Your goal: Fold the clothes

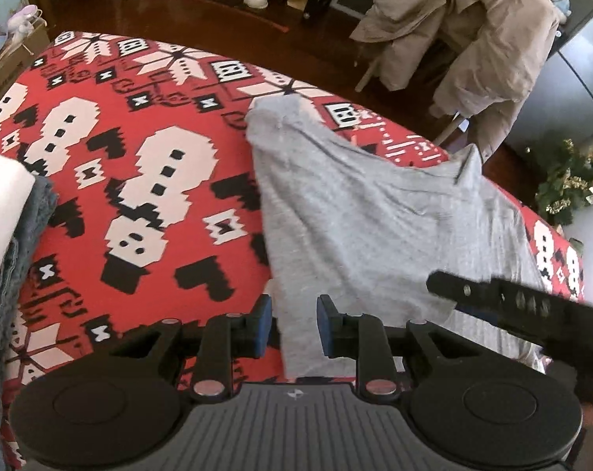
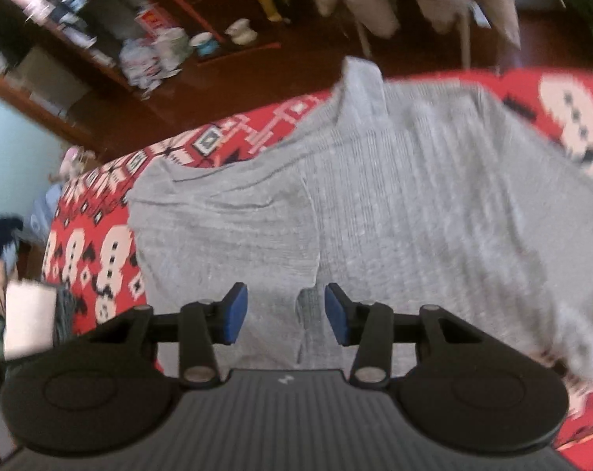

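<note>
Your left gripper (image 1: 294,324) hovers with jaws partly open astride the near edge of the grey garment (image 1: 367,227), not pinching it. Your right gripper (image 2: 284,314) has wider jaws around a raised crease, also unclamped. Beyond them, that garment sprawls rumpled across the red patterned counter (image 1: 139,180), one corner poking up. Folding looks barely begun; every fold remains.
</note>
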A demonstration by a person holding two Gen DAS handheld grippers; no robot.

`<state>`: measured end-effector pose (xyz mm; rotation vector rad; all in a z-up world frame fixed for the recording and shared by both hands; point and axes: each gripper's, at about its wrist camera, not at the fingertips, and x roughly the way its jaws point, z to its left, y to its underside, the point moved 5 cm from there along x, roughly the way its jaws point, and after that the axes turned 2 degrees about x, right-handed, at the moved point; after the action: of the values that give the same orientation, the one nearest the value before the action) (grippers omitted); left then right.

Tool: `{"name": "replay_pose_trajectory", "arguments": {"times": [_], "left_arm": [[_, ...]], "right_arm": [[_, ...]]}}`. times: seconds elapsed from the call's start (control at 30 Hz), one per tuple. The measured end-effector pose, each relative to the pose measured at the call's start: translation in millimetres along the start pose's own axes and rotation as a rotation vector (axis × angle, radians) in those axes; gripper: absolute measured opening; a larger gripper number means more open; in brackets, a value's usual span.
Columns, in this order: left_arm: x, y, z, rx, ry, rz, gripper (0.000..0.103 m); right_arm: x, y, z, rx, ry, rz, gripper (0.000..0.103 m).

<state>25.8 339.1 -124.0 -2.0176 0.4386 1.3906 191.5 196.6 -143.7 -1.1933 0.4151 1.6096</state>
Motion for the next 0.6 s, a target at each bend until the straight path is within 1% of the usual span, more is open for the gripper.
{"name": "replay_pose_trajectory", "arguments": {"times": [0.03,0.07,0.1,0.13,0.17,0.23,0.3,0.43,0.53,0.6], "left_arm": [[0.6,0.1,0.5,0.006,0.003,0.001,0.024],[1.3,0.2,1.0,0.011,0.005,0.002,0.024],[2.1,0.2,1.3,0.017,0.008,0.003,0.024],[3.6,0.3,0.7,0.026,0.012,0.008,0.024],[4.9,0.9,-0.3,0.035,0.018,0.014,0.024],[4.8,1.7,-2.1,0.051,0.027,0.014,0.024],[3.3,2.2,-4.5,0.071,0.036,0.010,0.024],[2.8,4.8,-9.7,0.106,0.052,0.017,0.024],[3.0,7.3,-13.8,0.132,0.059,0.023,0.024],[4.5,9.3,-16.1,0.147,0.057,0.024,0.024]], "right_arm": [[6.6,-1.6,-1.9,0.031,-0.001,0.003,0.048],[13.2,-3.2,-3.8,0.062,-0.002,0.005,0.045],[18.6,-4.3,-4.5,0.079,-0.006,0.011,0.032],[24.0,-5.0,-3.4,0.089,-0.002,0.024,0.013],[27.2,-5.4,-2.0,0.094,0.002,0.029,0.011],[24.7,-6.9,0.7,0.088,0.019,0.011,0.007],[22.1,-8.4,3.4,0.081,0.036,-0.007,0.007],[-2.5,-11.5,-0.7,0.085,0.078,-0.064,0.006],[-16.0,-9.2,-8.5,0.081,0.110,-0.073,0.006],[-17.1,-6.5,-13.7,0.069,0.123,-0.064,0.007]]}}
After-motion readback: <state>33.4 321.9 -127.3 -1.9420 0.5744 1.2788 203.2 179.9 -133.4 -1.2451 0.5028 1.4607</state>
